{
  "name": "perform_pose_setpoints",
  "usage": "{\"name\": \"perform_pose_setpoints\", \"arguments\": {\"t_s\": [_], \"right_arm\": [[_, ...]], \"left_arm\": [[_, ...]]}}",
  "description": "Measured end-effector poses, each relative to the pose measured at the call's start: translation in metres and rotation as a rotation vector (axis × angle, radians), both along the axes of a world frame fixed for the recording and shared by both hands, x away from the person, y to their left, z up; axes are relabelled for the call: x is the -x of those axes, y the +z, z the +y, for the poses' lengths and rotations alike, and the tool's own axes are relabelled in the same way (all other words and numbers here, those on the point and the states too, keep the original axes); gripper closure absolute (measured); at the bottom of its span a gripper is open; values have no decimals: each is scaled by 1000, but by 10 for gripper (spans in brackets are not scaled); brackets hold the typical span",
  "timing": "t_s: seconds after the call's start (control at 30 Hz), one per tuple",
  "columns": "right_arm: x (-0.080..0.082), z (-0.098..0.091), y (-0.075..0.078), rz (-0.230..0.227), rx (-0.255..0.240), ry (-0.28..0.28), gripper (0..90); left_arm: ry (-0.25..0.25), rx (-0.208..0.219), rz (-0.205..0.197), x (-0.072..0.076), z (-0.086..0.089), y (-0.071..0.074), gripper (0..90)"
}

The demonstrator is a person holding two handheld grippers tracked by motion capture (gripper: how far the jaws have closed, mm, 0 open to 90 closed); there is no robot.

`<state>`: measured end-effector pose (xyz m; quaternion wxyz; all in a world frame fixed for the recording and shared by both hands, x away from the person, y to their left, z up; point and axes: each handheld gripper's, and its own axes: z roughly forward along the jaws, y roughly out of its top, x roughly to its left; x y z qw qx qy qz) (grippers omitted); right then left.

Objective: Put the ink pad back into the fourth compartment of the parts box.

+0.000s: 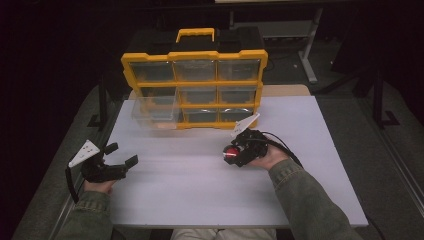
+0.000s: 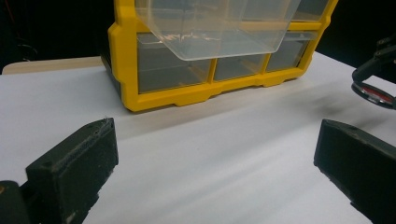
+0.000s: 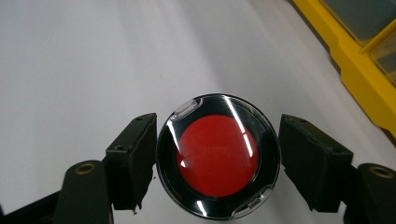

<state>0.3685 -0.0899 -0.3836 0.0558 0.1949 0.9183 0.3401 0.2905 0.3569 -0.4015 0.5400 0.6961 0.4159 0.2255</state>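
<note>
A round black case with a red centre and a clear lid [image 3: 218,156] sits between the two black jaws of my right gripper [image 3: 217,161], which is shut on its sides. In the high view this gripper [image 1: 231,154] holds the case [image 1: 230,153] a little above the white table, right of centre. The case also shows at the right edge of the left gripper view [image 2: 373,92]. My left gripper [image 1: 122,154] rests at the table's left edge, open, with nothing between its jaws [image 2: 215,158].
A yellow organizer [image 1: 195,54] with clear drawers stands upright at the back of the white table [image 1: 200,190]. One clear drawer [image 1: 155,112] is pulled out at its lower left [image 2: 219,28]. The organizer's yellow frame [image 3: 355,70] lies to the right of the held case.
</note>
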Motion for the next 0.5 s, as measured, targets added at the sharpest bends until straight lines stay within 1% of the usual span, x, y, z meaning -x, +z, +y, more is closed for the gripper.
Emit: {"name": "perform_pose_setpoints", "arguments": {"t_s": [0.07, 0.23, 0.5], "right_arm": [[0, 0, 2, -7, 1, 1, 288], [-1, 0, 6, 2, 8, 2, 288], [-4, -1, 16, -4, -11, -2, 288]], "left_arm": [[0, 0, 0, 0, 0, 0, 0], [0, 1, 0, 0, 0, 0, 0], [0, -1, 1, 0, 0, 0, 0]]}}
